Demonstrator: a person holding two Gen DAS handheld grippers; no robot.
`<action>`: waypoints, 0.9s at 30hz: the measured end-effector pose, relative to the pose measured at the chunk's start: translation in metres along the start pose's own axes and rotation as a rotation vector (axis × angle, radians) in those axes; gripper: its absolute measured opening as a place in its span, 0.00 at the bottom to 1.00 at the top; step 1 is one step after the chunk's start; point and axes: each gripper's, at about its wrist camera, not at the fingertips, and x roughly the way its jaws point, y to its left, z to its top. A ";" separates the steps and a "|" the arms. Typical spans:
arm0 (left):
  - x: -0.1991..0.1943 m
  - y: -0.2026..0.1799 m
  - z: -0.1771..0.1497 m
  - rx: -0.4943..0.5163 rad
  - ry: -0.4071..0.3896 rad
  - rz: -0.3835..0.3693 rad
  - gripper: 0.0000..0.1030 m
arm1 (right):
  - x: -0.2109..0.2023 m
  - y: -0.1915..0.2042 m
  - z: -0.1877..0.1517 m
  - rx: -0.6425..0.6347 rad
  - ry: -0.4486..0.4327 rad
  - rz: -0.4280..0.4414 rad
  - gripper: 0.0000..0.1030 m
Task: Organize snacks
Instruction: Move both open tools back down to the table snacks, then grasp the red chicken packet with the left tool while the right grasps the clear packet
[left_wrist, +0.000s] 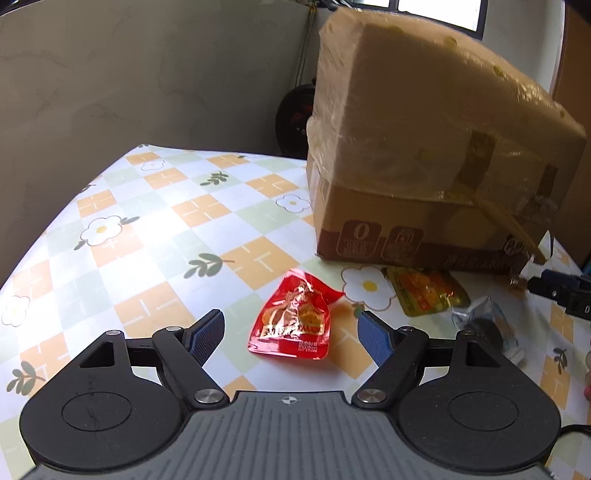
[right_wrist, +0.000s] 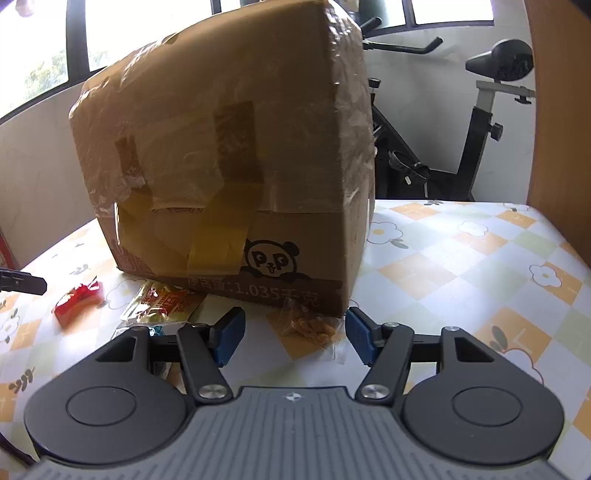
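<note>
1. Left wrist view: the left gripper is hanging released over the table, its blue pads spread wide with nothing pressing against them.
2. The red snack packet is lying flat and crumpled on the cloth, directly between and just beyond the fingertips, near the camera.
3. Further off and to the right, a yellow snack packet is lying against the foot of the taped cardboard box; a clear wrapper with something dark inside is sitting just right of it, contents not identifiable.
4. Right wrist view: the right gripper is standing released, jaws parted, empty.
5. A small clear bag of orange snacks is lying between its fingertips, touching the near corner of the box.
6. At far left the red packet and the yellow packet are showing again, well apart from this gripper.
7. Judgement, step in hand: each gripper is lining up on its own packet for pickup.
8. Recommendation: be bringing the left pads down astride the red packet's raised, crumpled middle rather than its flat sealed edge, keeping the jaws level with the cloth.
9. Recommendation: the right gripper is working close to the box; approaching from the near side should avoid a fingertip catching the cardboard corner.
</note>
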 end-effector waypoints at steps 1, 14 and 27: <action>0.003 -0.001 0.000 0.006 0.004 0.001 0.79 | 0.001 0.000 -0.001 0.002 0.002 0.001 0.62; 0.056 -0.006 0.010 0.015 0.064 0.042 0.78 | 0.006 0.005 -0.006 -0.017 0.028 -0.014 0.62; 0.028 -0.016 -0.009 0.001 0.040 0.058 0.52 | 0.013 -0.005 0.003 0.012 0.054 -0.035 0.62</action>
